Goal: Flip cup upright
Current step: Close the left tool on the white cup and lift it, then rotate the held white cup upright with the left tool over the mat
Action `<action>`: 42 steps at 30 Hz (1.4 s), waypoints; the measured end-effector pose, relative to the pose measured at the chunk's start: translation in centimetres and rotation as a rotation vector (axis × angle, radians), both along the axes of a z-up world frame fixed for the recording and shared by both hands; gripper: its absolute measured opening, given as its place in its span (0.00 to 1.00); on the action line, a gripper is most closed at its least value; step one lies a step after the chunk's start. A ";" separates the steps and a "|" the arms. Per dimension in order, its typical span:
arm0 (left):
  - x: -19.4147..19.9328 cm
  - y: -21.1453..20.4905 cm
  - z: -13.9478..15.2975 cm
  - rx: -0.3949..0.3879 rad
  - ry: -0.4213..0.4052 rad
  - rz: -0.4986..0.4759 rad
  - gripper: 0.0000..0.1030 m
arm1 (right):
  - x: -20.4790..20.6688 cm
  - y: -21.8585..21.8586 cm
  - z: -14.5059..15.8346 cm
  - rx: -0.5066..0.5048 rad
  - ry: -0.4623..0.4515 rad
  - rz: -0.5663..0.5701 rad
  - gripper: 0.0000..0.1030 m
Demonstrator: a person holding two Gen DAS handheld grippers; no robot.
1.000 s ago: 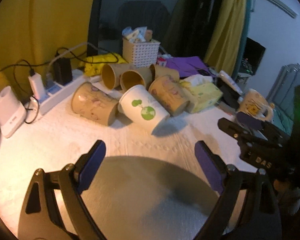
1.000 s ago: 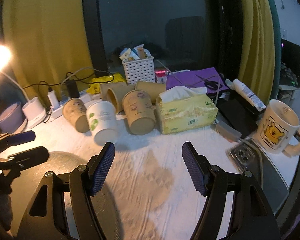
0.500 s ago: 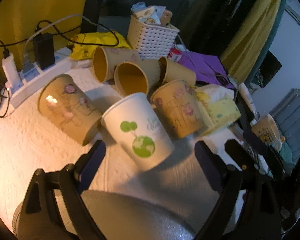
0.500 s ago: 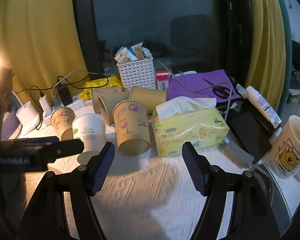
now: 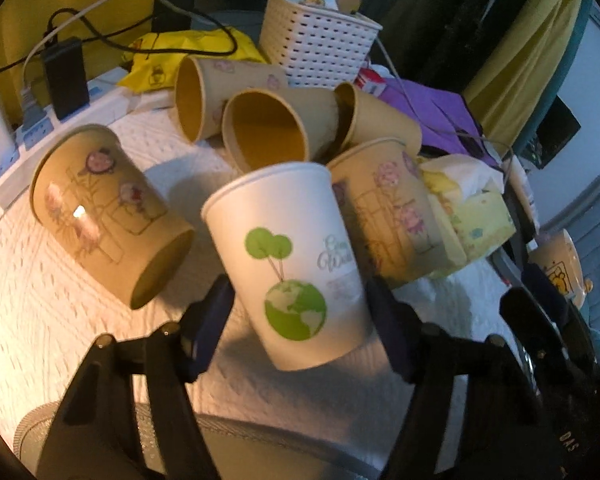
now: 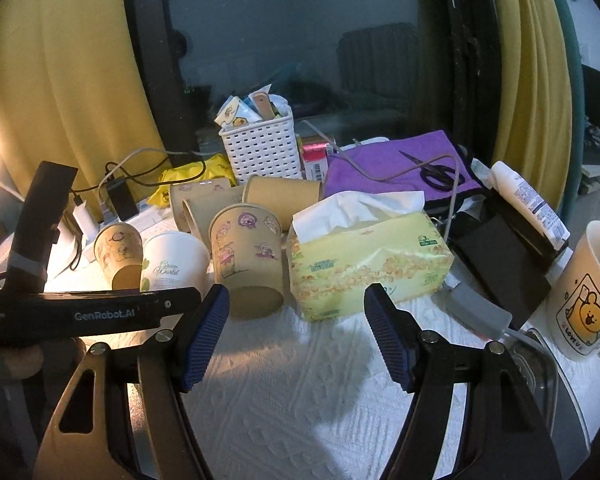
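A white paper cup with a green globe print (image 5: 296, 264) stands upside down on the white cloth, its wide rim down; it also shows in the right wrist view (image 6: 172, 264). My left gripper (image 5: 300, 320) is open with its fingers on either side of the cup's lower part, not touching it. Two brown paper cups (image 5: 108, 212) (image 5: 388, 216) stand upside down beside it, and three more (image 5: 268, 132) lie on their sides behind. My right gripper (image 6: 296, 336) is open and empty, in front of a brown cup (image 6: 248, 260).
A yellow tissue pack (image 6: 364, 264) lies right of the cups. A white basket (image 6: 264, 152), a power strip with chargers (image 5: 52, 120), a purple cloth with scissors (image 6: 404, 168), a black phone stand (image 6: 504, 256) and a bear mug (image 6: 588, 292) ring the area.
My left gripper has moved forward and down until the white cup sits between its open fingers. The right gripper has moved slightly closer to the cups.
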State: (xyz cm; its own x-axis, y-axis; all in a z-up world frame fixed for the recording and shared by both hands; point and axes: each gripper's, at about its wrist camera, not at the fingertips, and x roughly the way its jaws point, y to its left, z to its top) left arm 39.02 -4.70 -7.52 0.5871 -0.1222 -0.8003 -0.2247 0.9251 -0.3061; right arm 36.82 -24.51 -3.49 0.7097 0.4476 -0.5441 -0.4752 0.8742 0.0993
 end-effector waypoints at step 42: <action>-28.1 0.3 3.8 0.233 -0.366 -0.208 0.64 | -22.1 2.8 3.1 0.103 -0.020 0.095 0.71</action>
